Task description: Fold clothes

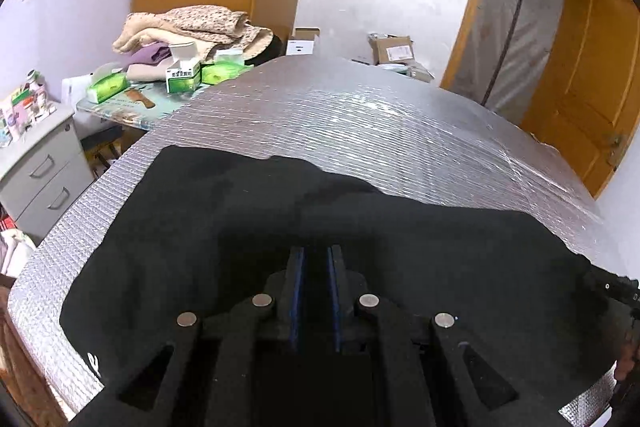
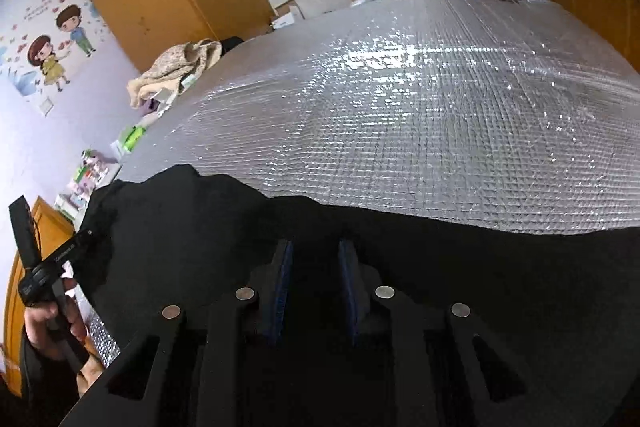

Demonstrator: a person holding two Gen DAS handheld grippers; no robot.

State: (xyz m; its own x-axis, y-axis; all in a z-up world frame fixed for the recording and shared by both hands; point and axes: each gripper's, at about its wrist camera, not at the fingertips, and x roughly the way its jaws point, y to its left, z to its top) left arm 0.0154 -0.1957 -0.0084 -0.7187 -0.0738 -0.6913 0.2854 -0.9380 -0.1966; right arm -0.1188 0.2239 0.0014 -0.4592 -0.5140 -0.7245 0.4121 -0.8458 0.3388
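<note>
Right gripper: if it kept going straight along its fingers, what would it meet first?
Most likely the black garment spread on the silver mat, just beyond the right gripper; depth there is unclear.

Table covered by silver quilted foil sheet [image 1: 360, 115] — reflective, grid-textured, reaching every visible edge. Black garment [image 1: 248, 227] lies directly on the sheet along the near side, spread mostly flat, far edge wavy — small white print near its left hem. Far half of the sheet bare.
</note>
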